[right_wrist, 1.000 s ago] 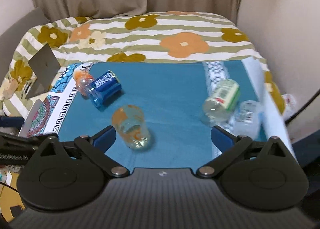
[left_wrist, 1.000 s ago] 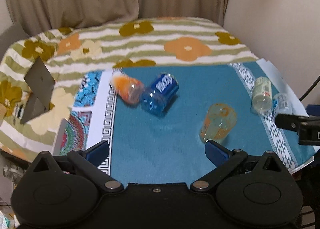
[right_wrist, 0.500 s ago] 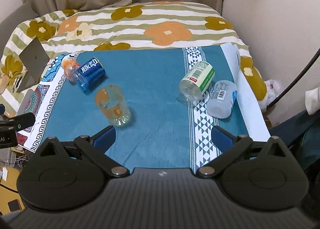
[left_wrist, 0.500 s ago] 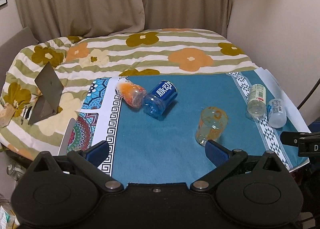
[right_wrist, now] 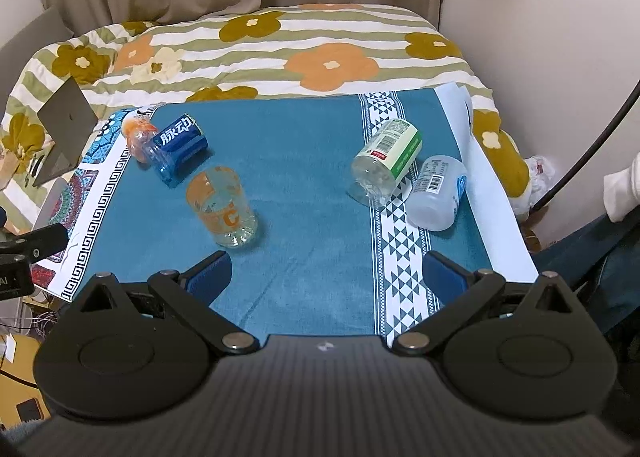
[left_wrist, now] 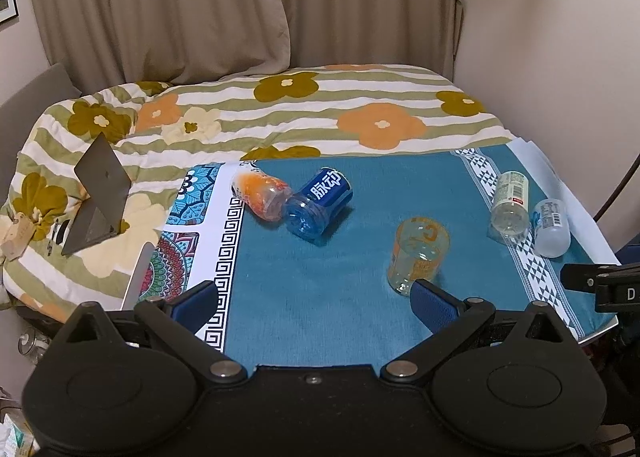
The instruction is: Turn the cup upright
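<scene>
A clear cup with orange print (left_wrist: 418, 253) lies on its side on the teal cloth (left_wrist: 320, 289), mouth toward me. It also shows in the right wrist view (right_wrist: 222, 209), left of centre. My left gripper (left_wrist: 314, 303) is open and empty, held back from the cloth; its right fingertip (left_wrist: 430, 297) sits just in front of the cup. My right gripper (right_wrist: 326, 273) is open and empty, above the near edge of the cloth, with the cup ahead of its left fingertip (right_wrist: 210, 271).
An orange bottle (left_wrist: 262, 193) and a blue bottle (left_wrist: 320, 201) lie together at the back left. A green-label bottle (right_wrist: 388, 159) and a clear white bottle (right_wrist: 438, 191) lie at the right. A laptop (left_wrist: 98, 193) stands on the flowered quilt (left_wrist: 360, 113). A wall is at the right.
Both grippers have pulled back and up from the table, so the cup and bottles look smaller and farther. Nothing on the cloth has moved. Both grippers stay open.
</scene>
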